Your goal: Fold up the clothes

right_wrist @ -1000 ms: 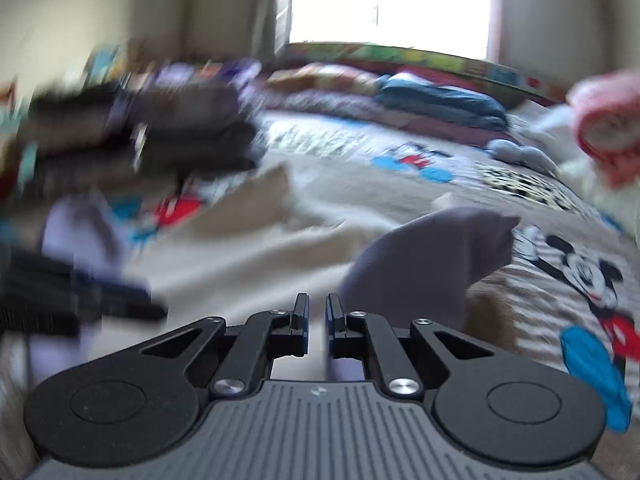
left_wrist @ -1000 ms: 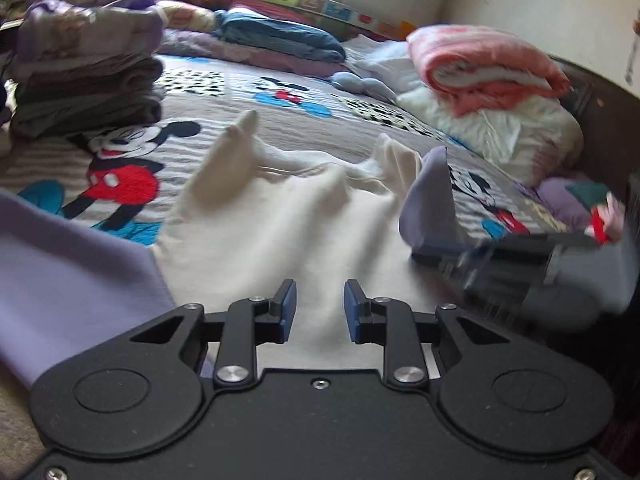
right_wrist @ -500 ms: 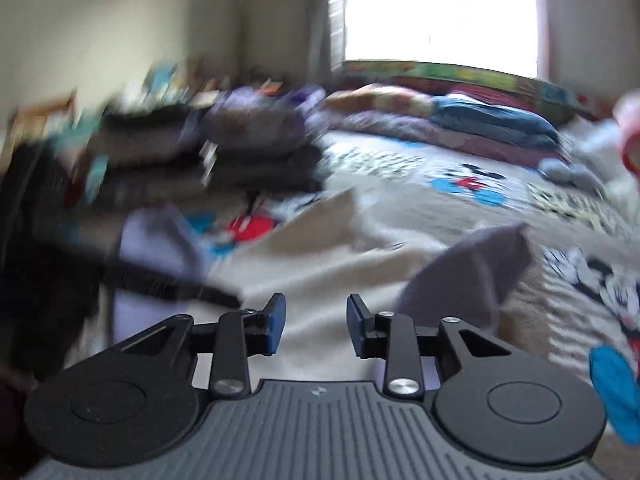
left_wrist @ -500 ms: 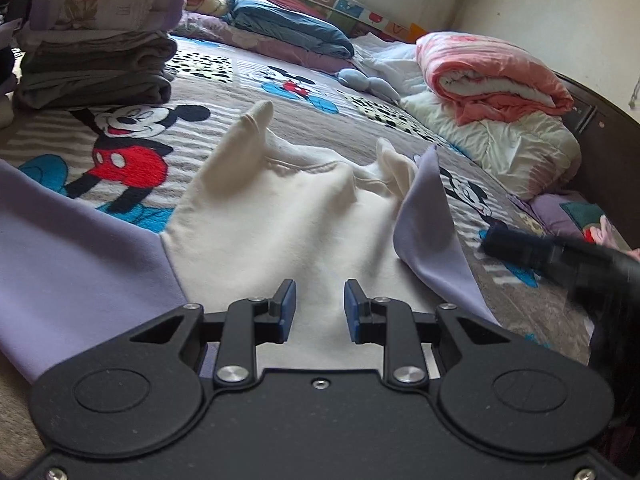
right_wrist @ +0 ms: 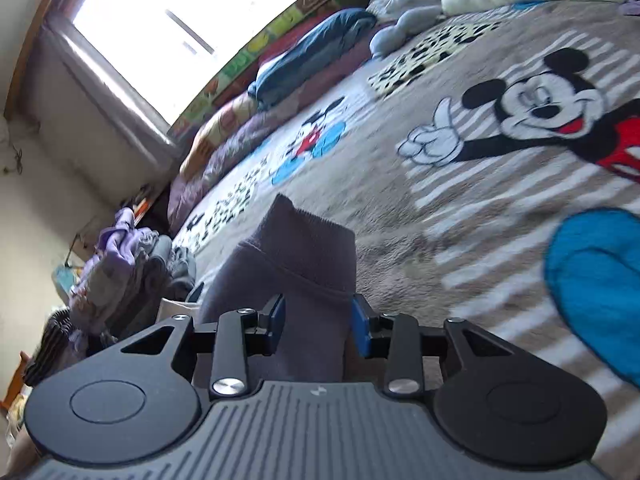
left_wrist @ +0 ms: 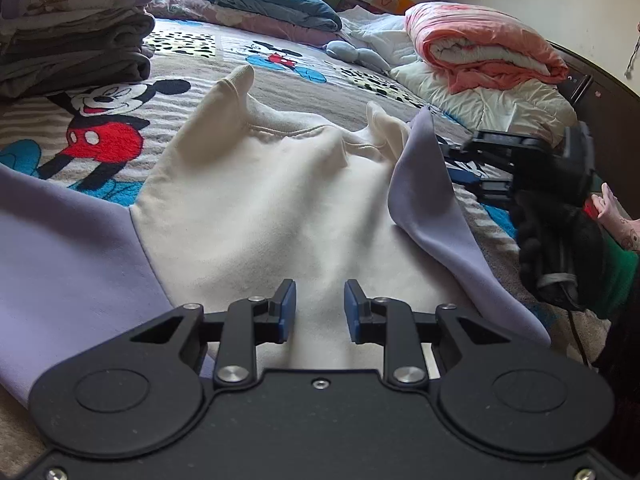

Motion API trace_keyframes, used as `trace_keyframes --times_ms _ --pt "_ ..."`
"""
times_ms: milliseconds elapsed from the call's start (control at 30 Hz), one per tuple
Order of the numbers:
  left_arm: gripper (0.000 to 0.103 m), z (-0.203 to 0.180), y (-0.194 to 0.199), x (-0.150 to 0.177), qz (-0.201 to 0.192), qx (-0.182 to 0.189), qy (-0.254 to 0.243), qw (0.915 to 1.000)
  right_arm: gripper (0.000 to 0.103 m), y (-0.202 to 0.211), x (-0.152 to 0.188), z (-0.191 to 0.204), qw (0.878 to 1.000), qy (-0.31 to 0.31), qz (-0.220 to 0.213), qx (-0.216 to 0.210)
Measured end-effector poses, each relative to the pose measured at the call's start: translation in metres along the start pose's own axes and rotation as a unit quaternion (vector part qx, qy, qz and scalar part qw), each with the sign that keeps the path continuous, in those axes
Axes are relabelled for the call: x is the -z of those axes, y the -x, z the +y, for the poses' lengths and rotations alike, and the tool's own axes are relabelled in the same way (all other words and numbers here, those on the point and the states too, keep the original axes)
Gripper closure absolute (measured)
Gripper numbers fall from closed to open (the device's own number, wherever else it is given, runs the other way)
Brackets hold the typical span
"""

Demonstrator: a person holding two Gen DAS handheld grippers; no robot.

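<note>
A cream sweatshirt (left_wrist: 280,184) with lavender sleeves lies spread on the Mickey Mouse blanket (left_wrist: 100,120). Its left sleeve (left_wrist: 68,256) stretches out flat. The right sleeve (left_wrist: 432,200) is folded inward over the cream body. My left gripper (left_wrist: 320,310) hovers open over the lower part of the body, holding nothing. My right gripper (left_wrist: 456,164), held by a black-gloved hand (left_wrist: 556,248), sits at the right sleeve's outer edge. In the right wrist view, rolled sideways, that gripper (right_wrist: 318,322) is open with the sleeve cuff (right_wrist: 304,248) loose between its wide-apart fingers.
A stack of folded clothes (left_wrist: 72,40) stands at the back left. A pink and white quilt (left_wrist: 480,52), a blue folded blanket (left_wrist: 272,4) and a small plush toy (left_wrist: 352,52) lie along the far side. A dark bed frame (left_wrist: 600,100) runs on the right.
My right gripper went from shut on the lavender sleeve to open, then rolled sideways and dropped low beside the cuff. The sleeve now rests on the cream body. My left gripper stays open.
</note>
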State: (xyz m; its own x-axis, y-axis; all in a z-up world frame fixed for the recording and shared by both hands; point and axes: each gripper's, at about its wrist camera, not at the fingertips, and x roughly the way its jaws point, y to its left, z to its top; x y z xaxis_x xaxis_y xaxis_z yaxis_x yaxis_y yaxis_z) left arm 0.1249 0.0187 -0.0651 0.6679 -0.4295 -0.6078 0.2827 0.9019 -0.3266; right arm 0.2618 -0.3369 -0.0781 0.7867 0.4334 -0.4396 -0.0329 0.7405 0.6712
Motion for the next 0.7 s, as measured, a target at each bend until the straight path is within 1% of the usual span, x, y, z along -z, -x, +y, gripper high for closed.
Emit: trace_keyframes --times_ms 67,133,200,400,433,467,500,600,700 --pt "0.08 0.001 -0.001 0.0 0.001 0.002 0.002 1.0 0.063 -0.013 -0.003 -0.004 1.0 -0.006 0.004 0.004" --pt "0.08 0.002 -0.001 0.0 0.001 0.006 0.003 1.0 0.047 -0.022 -0.004 -0.012 1.0 -0.026 0.006 0.002" --pt "0.08 0.002 0.0 0.0 0.001 0.009 0.001 1.0 0.045 -0.02 -0.006 -0.012 1.0 -0.029 0.002 -0.002" --pt "0.08 0.003 0.0 -0.001 0.002 0.01 0.006 0.9999 0.044 -0.008 -0.013 -0.006 0.999 -0.021 -0.017 -0.018" --pt "0.08 0.002 0.0 -0.001 0.002 0.01 0.006 0.9999 0.051 -0.006 -0.014 -0.005 0.999 -0.02 -0.02 -0.02" --pt "0.08 0.002 0.0 0.0 0.002 0.009 0.005 0.9999 0.06 -0.004 -0.015 -0.004 0.999 -0.019 -0.023 -0.023" --pt "0.08 0.002 -0.001 0.0 0.002 0.009 0.005 0.9999 0.082 -0.002 -0.016 -0.003 0.999 -0.018 -0.026 -0.025" --pt "0.08 0.001 -0.001 0.0 0.001 0.007 0.004 1.0 0.089 0.005 -0.019 0.001 0.999 -0.014 -0.036 -0.033" --pt "0.08 0.001 0.0 0.0 0.0 0.005 0.003 1.0 0.09 0.011 -0.023 0.004 0.998 -0.01 -0.045 -0.041"
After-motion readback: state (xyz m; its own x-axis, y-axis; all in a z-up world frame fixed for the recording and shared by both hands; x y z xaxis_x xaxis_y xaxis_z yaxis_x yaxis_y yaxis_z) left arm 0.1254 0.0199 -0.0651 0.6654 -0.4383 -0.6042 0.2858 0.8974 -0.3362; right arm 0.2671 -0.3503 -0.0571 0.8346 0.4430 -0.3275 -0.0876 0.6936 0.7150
